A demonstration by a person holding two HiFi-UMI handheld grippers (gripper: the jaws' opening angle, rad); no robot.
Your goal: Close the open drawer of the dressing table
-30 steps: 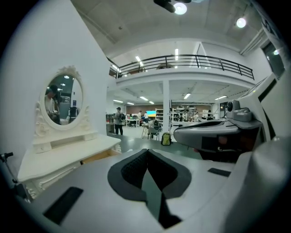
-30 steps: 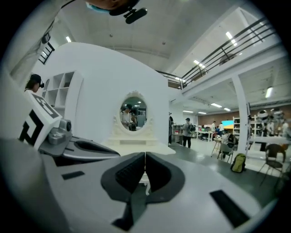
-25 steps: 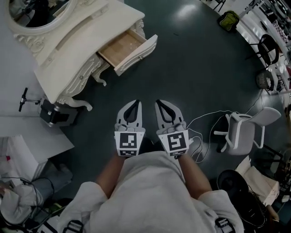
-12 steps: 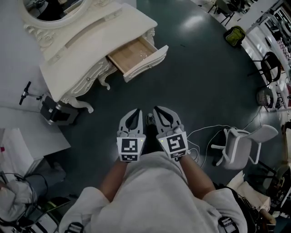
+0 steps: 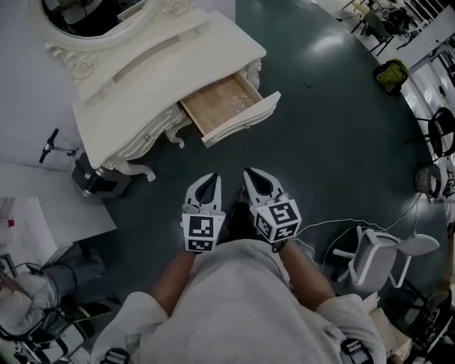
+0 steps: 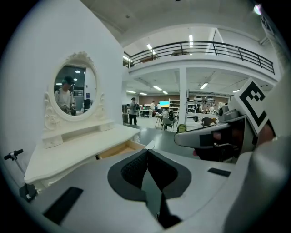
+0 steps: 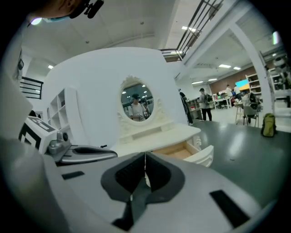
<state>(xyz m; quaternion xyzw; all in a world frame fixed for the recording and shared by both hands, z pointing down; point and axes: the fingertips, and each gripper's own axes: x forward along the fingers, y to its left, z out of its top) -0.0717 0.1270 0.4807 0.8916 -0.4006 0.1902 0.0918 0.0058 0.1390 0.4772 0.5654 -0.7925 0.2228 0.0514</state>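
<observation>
L gripper (image 5: 210, 178) & R gripper (image 5: 254, 174): you're holding both clenched, jaw tips pressing together w/ nothing between them, side by side just ahead of your body. Both are pointing toward the dressing table (image 5: 163, 67) and hanging well apart from it, w/ dark floor (image 5: 320, 128) lying between. Neither is touching the table.

The drawer (image 5: 226, 106) is sticking out of the table's front at its right end, wide open. Its pale wood bottom is showing and its white front panel is facing you. In the head view it's lying straight ahead of both grippers, beyond the tips and not near them. In the R gripper view it's showing just right of the closed tips, under the tabletop edge. In the L gripper view it's peeking out just left of the tips.

The oval mirror (image 5: 92, 14) is standing at the table's back. A white chair (image 5: 377, 259) is sitting far from the table, off to your right.
</observation>
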